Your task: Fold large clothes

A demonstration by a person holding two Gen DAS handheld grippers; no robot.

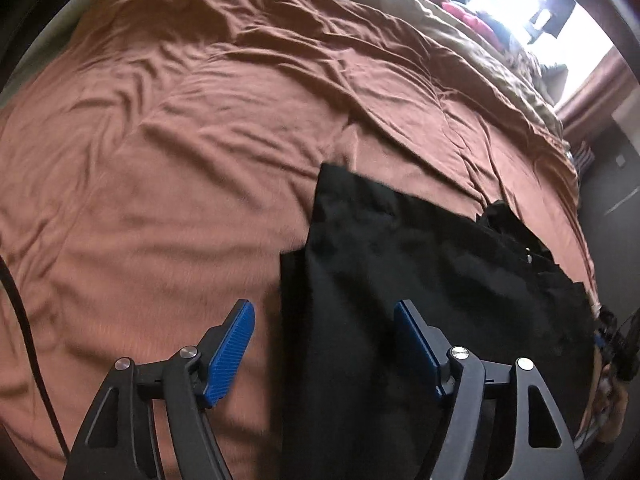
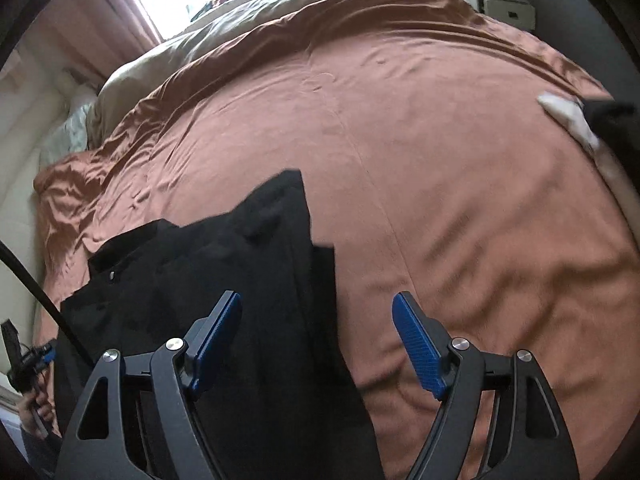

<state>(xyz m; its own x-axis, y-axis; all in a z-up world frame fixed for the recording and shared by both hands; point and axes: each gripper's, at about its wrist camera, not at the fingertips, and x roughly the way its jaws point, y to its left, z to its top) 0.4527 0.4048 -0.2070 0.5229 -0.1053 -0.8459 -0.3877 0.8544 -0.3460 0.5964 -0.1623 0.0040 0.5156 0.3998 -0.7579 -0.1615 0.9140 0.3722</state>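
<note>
A black garment [image 1: 420, 280] lies folded on the brown bed sheet [image 1: 160, 180], with a small metal button [image 1: 529, 257] near its waist end. My left gripper [image 1: 324, 306] hovers open over the garment's left edge, blue pads [image 1: 232, 352] wide apart, with nothing gripped. In the right wrist view the same garment [image 2: 224, 264] lies at lower left. My right gripper [image 2: 318, 296] hangs open over its right edge, and one pad [image 2: 420, 348] is above bare sheet [image 2: 440, 160]. Each view shows the other gripper small at its edge, the right one [image 1: 616, 344] and the left one [image 2: 28, 356].
A beige duvet [image 2: 240, 28] is bunched along the far side of the bed, with pink items [image 1: 476, 20] beyond it under a bright window. White cloth [image 2: 568, 116] and a dark item [image 2: 616, 128] lie at the right. A black cable [image 1: 24, 320] crosses the left edge.
</note>
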